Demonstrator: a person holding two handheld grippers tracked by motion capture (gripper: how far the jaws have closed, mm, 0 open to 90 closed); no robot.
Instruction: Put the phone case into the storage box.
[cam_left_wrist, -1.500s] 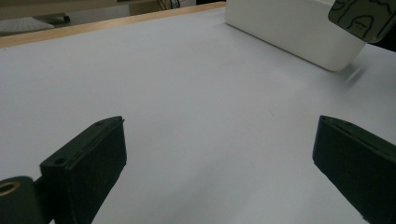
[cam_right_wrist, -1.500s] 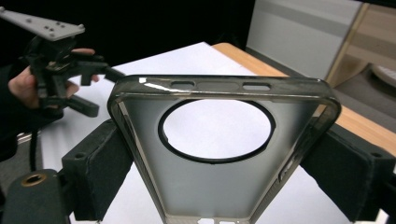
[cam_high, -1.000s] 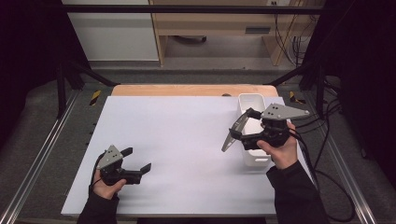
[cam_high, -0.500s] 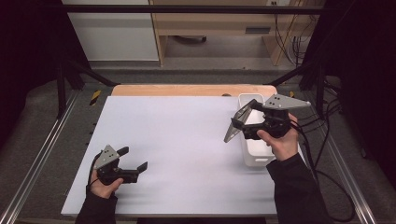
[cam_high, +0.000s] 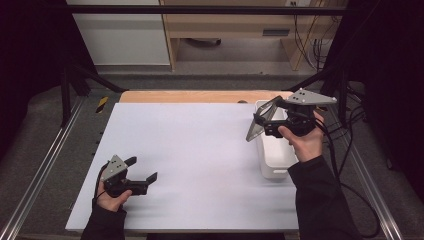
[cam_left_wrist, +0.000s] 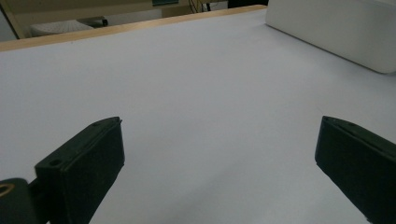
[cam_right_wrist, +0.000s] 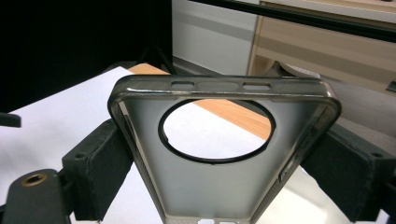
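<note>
A translucent grey phone case (cam_right_wrist: 210, 186) with a large round camera cutout is held upright between the jaws of my right gripper (cam_right_wrist: 219, 154), which is shut on its long sides. In the high view that right gripper (cam_high: 265, 122) hovers above the left edge of a white bin (cam_high: 280, 157), with the phone case (cam_high: 256, 126) tilted toward the table's middle. My left gripper (cam_high: 142, 168) rests low at the table's near left corner. Its jaws stand wide apart with nothing between them, as the left gripper (cam_left_wrist: 222, 140) shows over the bare white sheet.
A white sheet (cam_high: 200, 150) covers the table, with a wooden strip (cam_high: 200, 96) along its far edge. The white bin (cam_left_wrist: 336, 28) stands at the right side. Metal rails (cam_high: 45, 165) run along both table sides, and cables (cam_high: 350, 165) trail at the right.
My right gripper has lifted the phone case up and slightly away from the person, above the bin. The left gripper has barely shifted.
</note>
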